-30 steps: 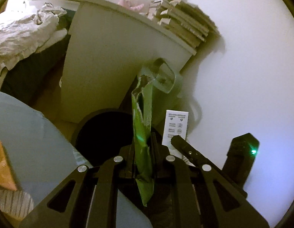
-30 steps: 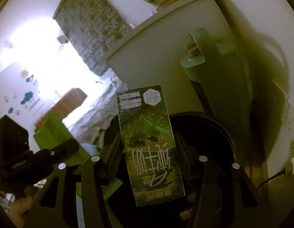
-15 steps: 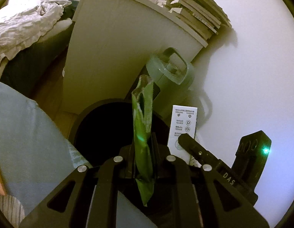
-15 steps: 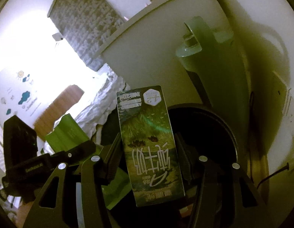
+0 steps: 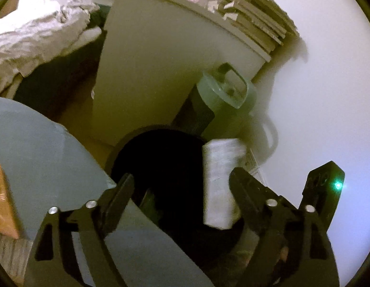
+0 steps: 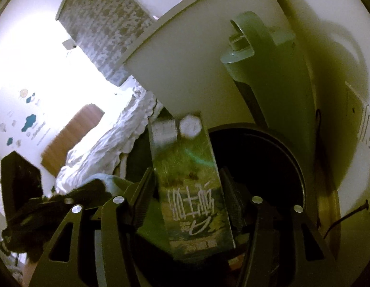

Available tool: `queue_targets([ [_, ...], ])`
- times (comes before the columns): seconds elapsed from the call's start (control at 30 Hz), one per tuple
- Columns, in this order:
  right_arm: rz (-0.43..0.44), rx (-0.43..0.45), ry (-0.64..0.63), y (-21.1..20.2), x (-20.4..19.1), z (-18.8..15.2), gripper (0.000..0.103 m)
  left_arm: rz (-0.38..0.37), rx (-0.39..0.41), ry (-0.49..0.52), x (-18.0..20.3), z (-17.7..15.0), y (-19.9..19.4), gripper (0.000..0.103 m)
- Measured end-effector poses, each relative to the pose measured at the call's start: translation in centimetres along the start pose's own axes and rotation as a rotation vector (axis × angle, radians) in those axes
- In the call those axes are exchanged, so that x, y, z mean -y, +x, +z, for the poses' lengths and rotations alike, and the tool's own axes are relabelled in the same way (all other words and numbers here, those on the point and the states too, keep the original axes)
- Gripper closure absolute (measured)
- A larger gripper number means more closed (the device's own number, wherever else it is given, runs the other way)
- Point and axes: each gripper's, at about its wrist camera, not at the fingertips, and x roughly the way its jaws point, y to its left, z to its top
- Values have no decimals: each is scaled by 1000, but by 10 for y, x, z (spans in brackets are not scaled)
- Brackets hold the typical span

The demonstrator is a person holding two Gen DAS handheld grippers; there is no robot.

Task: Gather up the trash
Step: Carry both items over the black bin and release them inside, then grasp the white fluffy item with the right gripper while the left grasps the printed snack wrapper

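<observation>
The bin (image 5: 127, 141) stands on the floor between the desk (image 5: 41, 155), a white cabinet (image 5: 161, 71) and the wall. Its dark mouth fills the lower centre of both views, so anything let go above it should fall inside.

**Left tongs** (image 5: 181, 175): the jaws are spread wide and hold nothing. They hang over the near edge of the bin mouth, partly above the desk corner. Nothing can be made out inside the bin because the interior is too dark.

**Right tongs** (image 6: 187, 171): the carton (image 6: 189, 191) stands between the two fingers, long axis pointing away from the camera and print upside down. Its far end reaches past the bin rim (image 6: 268, 134) at centre frame. The fingers are sharp but the carton is blurred and slightly tilted. It cannot be told whether the carton is clamped or slipping free.

In the left view the carton (image 5: 220, 181) shows its pale side at centre right, directly above the bin mouth.

**Judgement:** both tools are over the bin for drop-off, and the carton release is the step in hand.

**Risk:** the carton is long compared with the opening. A tilted drop could catch the rim or the green container with a handle (image 5: 223, 95) just behind the bin.

An orange item (image 5: 3, 203) lies on the desk at the left edge. It may be further trash.
</observation>
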Motion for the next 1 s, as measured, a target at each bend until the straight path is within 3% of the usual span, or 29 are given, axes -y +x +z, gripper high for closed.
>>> queue_targets([
  [0.13,0,11,1,-2,-2,-1,35,-9,6,-12,-1,-2,-13,21],
  [0.3,7,8,-19,1,-11,-7,35,-15,39,-9,-1,-8,-46,21],
  [0.4,15,9,-41,1,-19,-12,29,-18,74,-11,-2,-14,-77,17],
  [0.57,40,1,-116,1,-43,-22,28,15,145,-14,-19,-30,-138,16],
  [0.67,58,0,-170,-1,-59,-29,27,79,200,-43,-43,-46,-182,13],
  [0.8,101,-24,-277,-7,-99,-43,25,232,255,-112,-91,-71,-238,12],
  [0.9,198,-83,-347,-15,-150,-52,21,337,266,-222,-143,-93,-275,12],
  [1.0,259,-170,-483,-14,-221,-57,17,386,281,-309,-187,-105,-297,12],
])
